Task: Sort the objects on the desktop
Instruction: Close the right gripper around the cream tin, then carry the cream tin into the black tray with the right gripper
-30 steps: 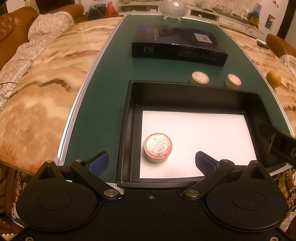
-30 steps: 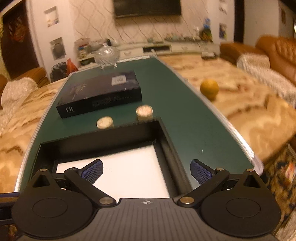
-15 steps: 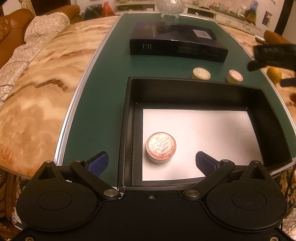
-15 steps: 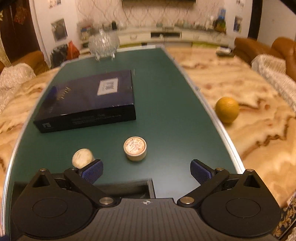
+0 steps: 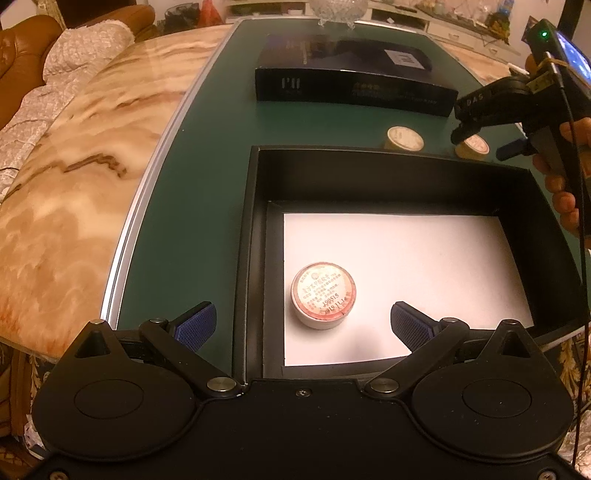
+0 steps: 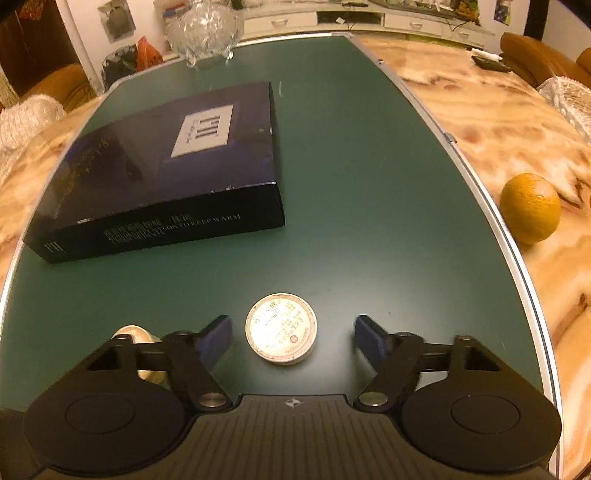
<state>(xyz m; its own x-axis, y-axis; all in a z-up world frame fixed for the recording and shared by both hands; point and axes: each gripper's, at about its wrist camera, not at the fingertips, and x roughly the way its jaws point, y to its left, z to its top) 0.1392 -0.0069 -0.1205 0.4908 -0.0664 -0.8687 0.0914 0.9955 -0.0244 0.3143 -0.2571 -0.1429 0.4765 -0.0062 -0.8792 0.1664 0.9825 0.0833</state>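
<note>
A black open box [image 5: 255, 236] with a white floor sits on the green mat. One round white tin [image 5: 323, 294] lies inside it, between the fingers of my open left gripper [image 5: 302, 325], which hovers at the box's near edge. Two more tins stand beyond the box's far wall. My right gripper [image 6: 293, 336] is open and straddles one tin [image 6: 281, 333] on the mat, apart from both pads. The other tin [image 6: 135, 334] sits left of it, partly hidden by the left finger. In the left wrist view the right gripper [image 5: 484, 142] covers part of its tin [image 5: 474, 147].
A dark closed box [image 6: 166, 170] lies on the mat beyond the tins. A glass bowl [image 6: 201, 31] stands at the far end. An orange [image 6: 530, 208] rests on the marble table [image 6: 498, 122] to the right. Sofas surround the table.
My right gripper moved forward past the open box and down over the right tin, which now sits between its fingers. My left gripper stayed put above the box.
</note>
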